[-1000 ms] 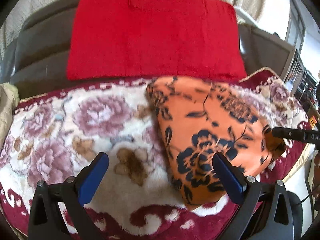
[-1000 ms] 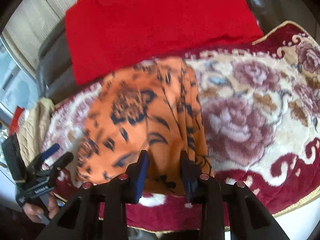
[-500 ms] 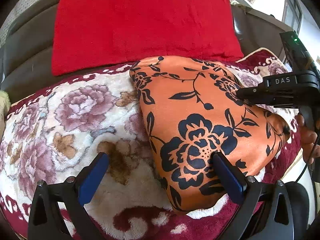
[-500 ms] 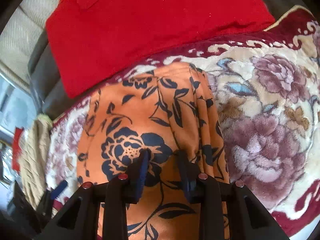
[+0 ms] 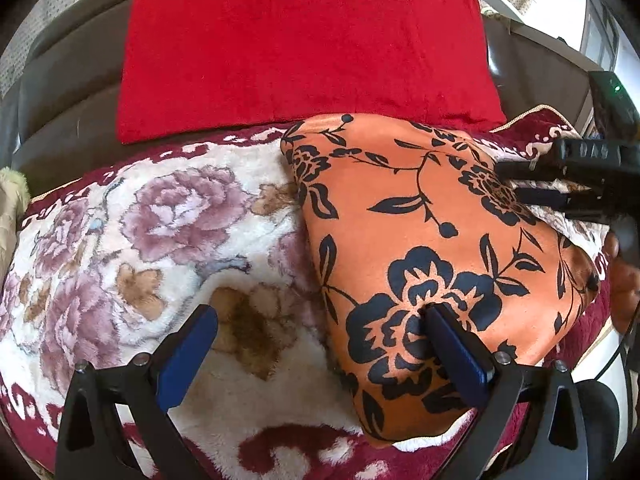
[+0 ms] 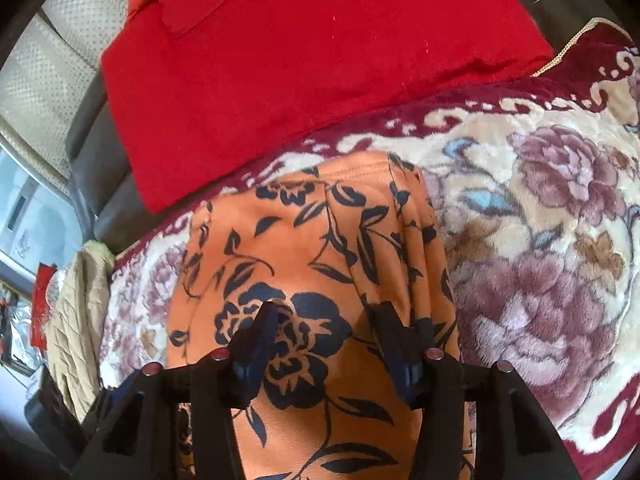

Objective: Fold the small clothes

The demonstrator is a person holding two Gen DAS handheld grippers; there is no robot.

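Your left gripper [image 5: 316,328] hangs with fingers spread wide, one over the folded orange garment with black flowers [image 5: 432,248]. Your right gripper [image 6: 326,322] hovers over it, fingers parted. It lies on the plush floral blanket [image 5: 160,240], the red cushion [image 5: 304,48] behind.

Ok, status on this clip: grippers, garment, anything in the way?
Left gripper open, empty. Right gripper open over the folded orange garment with black flowers. Garment flat on the plush floral blanket. Nothing in the way.

Both grippers [image 5: 316,344] [image 6: 326,340] spread wide.
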